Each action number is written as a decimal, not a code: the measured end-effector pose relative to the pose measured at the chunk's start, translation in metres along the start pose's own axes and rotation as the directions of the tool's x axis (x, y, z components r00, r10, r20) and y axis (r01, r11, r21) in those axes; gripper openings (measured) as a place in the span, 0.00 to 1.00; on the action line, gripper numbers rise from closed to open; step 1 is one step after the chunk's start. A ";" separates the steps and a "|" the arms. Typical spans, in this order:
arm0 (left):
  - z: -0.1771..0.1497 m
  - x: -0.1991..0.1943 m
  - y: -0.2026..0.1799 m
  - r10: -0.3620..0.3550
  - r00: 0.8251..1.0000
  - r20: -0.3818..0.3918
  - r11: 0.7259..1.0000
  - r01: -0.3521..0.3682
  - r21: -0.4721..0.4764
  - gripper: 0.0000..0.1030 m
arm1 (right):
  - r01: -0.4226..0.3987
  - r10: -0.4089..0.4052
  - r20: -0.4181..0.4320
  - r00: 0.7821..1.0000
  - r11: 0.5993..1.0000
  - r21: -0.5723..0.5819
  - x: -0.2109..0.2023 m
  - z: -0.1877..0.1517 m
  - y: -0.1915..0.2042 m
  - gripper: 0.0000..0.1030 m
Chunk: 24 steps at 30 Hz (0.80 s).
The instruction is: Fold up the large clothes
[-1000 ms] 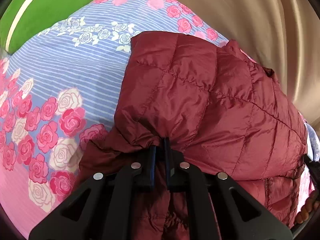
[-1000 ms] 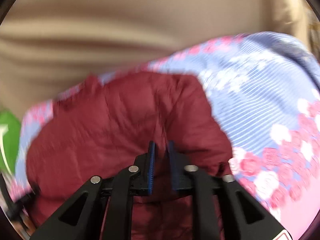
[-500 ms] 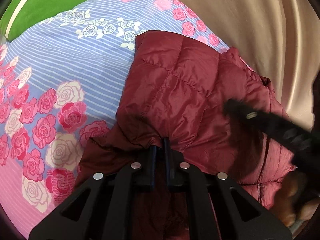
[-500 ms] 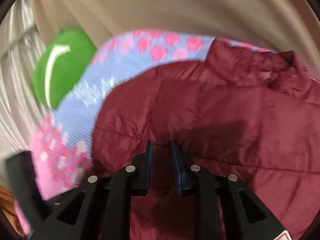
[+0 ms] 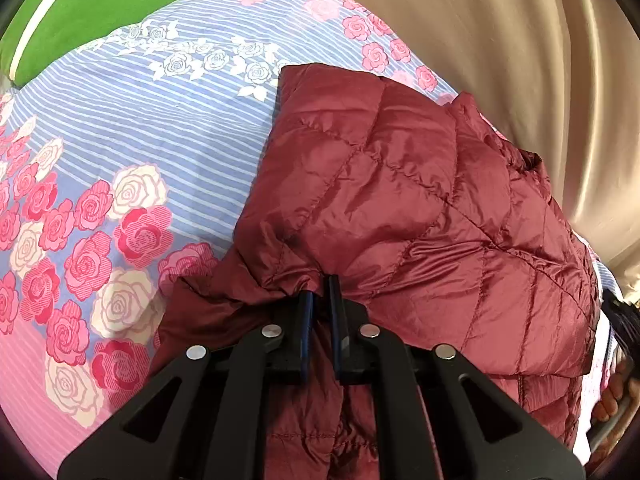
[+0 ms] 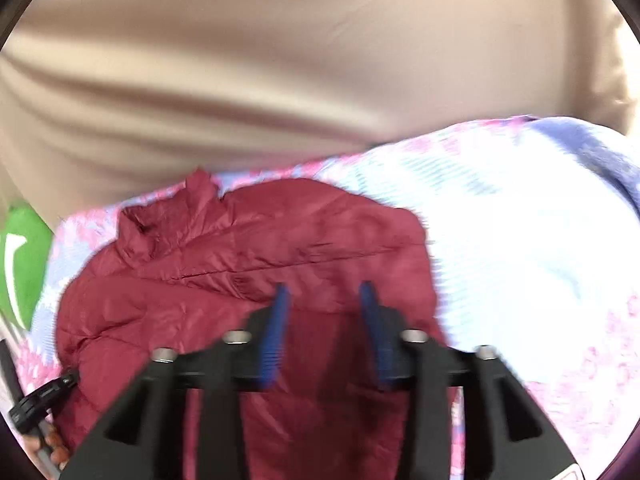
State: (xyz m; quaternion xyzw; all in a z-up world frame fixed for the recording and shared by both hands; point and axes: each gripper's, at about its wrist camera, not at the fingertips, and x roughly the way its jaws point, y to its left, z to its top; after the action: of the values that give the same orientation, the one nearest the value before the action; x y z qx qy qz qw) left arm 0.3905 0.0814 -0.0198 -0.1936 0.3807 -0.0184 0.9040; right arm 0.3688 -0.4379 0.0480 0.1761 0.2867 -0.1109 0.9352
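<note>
A dark red quilted puffer jacket (image 5: 420, 216) lies folded in a heap on a bed sheet (image 5: 160, 140) printed with blue stripes and pink roses. My left gripper (image 5: 322, 284) is shut on a bunched fold of the jacket at its near edge. In the right wrist view the same jacket (image 6: 240, 264) lies below my right gripper (image 6: 324, 292); its jaws are opening, the blue pads stand apart and no cloth is pinched between them. The collar (image 6: 200, 188) points toward the far edge of the bed.
A beige curtain (image 5: 500, 40) hangs behind the bed. A green cushion (image 5: 100, 4) with a white stripe sits at the far left corner. A person's fingers (image 5: 612, 396) show at the right rim of the left wrist view. The sheet (image 6: 520, 248) spreads to the right of the jacket.
My right gripper swung across the jacket to the left and back, and its jaws have gone from nearly shut to apart. My left gripper has kept its grip in place.
</note>
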 end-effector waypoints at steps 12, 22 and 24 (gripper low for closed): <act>0.000 0.002 -0.003 0.006 1.000 0.002 1.000 -0.006 0.009 0.08 | -0.044 0.060 0.150 0.987 0.993 -0.113 -0.035 0.011 0.032 0.01; 0.001 0.008 -0.016 0.052 0.999 0.005 0.996 -0.052 0.068 0.11 | 0.124 -0.129 -0.038 0.991 0.985 -0.117 0.040 -0.010 0.006 0.00; 0.001 0.008 -0.016 0.048 0.999 0.004 0.997 -0.049 0.065 0.11 | 0.113 -0.110 0.040 0.993 0.990 -0.081 0.008 -0.005 0.006 0.00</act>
State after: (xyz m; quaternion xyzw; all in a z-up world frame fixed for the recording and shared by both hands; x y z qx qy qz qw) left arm 0.3989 0.0661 -0.0186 -0.1547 0.3832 -0.0086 0.9106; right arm 0.3752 -0.4313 0.0411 0.1187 0.2836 -0.1543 0.9390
